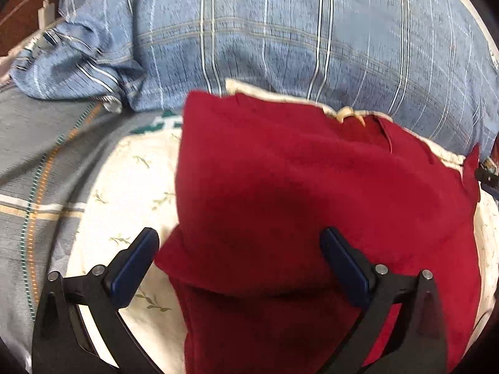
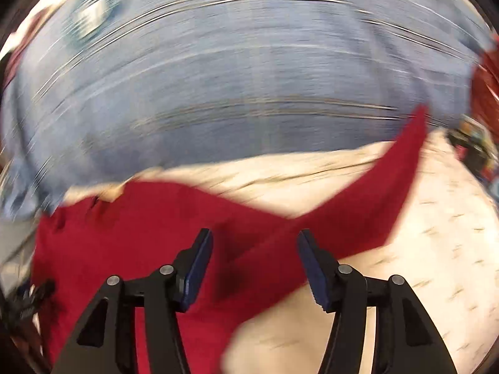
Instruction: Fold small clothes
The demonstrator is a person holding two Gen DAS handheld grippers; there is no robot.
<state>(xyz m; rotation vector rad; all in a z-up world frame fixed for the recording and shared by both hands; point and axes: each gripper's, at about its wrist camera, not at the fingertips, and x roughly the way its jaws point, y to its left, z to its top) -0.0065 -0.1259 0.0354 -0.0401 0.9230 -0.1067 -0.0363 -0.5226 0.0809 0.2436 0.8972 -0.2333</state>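
A dark red garment [image 1: 296, 193] lies partly folded on a cream cloth with small leaf sprigs [image 1: 134, 187]. My left gripper [image 1: 240, 246] hovers over its near edge. Its blue pads [image 1: 137, 265] stand wide apart and do not press the fabric. In the blurred right wrist view the same red garment [image 2: 149, 233] spreads under my right gripper [image 2: 255, 246], with a long pointed flap [image 2: 389, 187] running up to the right. The right fingers [image 2: 199, 268] are apart, and only flat cloth shows in the gap between them.
A blue plaid bedcover [image 1: 296, 31] fills the back, bunched at the left [image 1: 78, 65]. Grey striped fabric [image 1: 34, 171] lies on the left. A white charger with a cable [image 1: 43, 12] sits at the far left corner. The cream cloth [image 2: 421, 265] extends to the right.
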